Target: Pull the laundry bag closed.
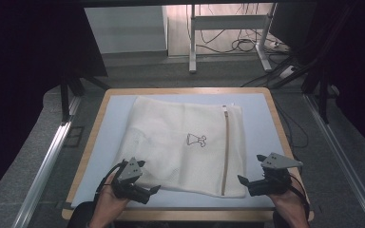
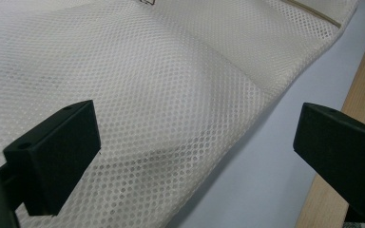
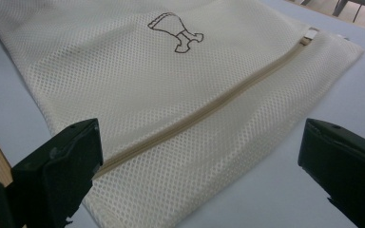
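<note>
A cream mesh laundry bag [image 1: 180,142] lies flat on the pale blue mat [image 1: 114,123]. A tan zipper [image 1: 225,152] runs down its right part, and a small outline drawing [image 1: 196,139] sits at its middle. My left gripper [image 1: 152,194] is open at the bag's near left corner. In the left gripper view its jaws stand wide apart over the mesh [image 2: 147,85] and the mat [image 2: 266,171], holding nothing. My right gripper [image 1: 244,185] is open just off the near right corner. The right gripper view shows the zipper [image 3: 209,109] and the drawing [image 3: 175,32] ahead.
The mat covers a table with a wooden rim [image 1: 180,90], close to the left gripper's right jaw [image 2: 356,90]. Metal rails [image 1: 47,161] run along the floor on both sides. A desk frame with cables [image 1: 237,42] stands behind.
</note>
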The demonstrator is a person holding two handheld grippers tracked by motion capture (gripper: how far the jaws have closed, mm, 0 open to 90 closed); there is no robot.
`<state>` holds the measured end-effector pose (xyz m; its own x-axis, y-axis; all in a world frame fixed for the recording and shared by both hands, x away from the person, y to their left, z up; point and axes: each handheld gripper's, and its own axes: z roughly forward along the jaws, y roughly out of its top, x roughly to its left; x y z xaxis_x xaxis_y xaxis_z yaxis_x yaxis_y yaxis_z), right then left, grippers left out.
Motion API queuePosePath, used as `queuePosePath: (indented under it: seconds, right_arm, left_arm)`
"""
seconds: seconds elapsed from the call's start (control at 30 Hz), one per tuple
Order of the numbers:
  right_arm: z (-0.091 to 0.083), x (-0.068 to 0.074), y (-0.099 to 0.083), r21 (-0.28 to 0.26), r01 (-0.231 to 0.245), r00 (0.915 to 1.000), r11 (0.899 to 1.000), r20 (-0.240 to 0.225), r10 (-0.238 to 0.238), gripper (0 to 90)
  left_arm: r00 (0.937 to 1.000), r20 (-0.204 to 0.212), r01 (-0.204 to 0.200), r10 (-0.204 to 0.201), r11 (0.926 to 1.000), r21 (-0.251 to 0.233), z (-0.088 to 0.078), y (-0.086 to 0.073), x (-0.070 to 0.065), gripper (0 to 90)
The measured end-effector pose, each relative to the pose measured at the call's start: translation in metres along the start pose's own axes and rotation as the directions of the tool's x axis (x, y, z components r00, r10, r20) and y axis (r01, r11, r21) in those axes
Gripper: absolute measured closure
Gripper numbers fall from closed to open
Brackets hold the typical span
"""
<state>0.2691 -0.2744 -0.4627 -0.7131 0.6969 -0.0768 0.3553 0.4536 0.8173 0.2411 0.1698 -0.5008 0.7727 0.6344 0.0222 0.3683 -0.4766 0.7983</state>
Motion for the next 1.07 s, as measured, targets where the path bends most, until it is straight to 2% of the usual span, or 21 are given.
queuePosePath:
  seconds: [0.43,0.63,0.87,1.07]
  right_arm:
    - [-0.018,-0.002,-0.021,0.003,-0.028,0.999,1.0,0.034,0.028,1.0]
    - [-0.023,-0.002,-0.028,0.014,-0.05,0.9984,0.999,0.029,0.049,0.5]
    - [-0.024,-0.004,-0.036,0.05,-0.074,0.9971,0.996,0.023,0.073,0.4]
    - [-0.024,-0.005,-0.037,0.045,-0.081,0.9966,0.996,0.016,0.081,0.4]
  left_arm:
    - [0.9988,-0.037,0.031,-0.031,0.9995,-0.005,-0.013,-0.012,0.007,1.3]
    - [0.9964,-0.057,0.063,-0.063,0.998,-0.005,-0.019,-0.021,0.012,1.3]
    - [0.9936,-0.07,0.089,-0.088,0.996,0.007,-0.023,-0.028,0.015,1.3]
    - [0.9944,-0.067,0.083,-0.082,0.9965,0.009,-0.022,-0.027,0.014,1.4]
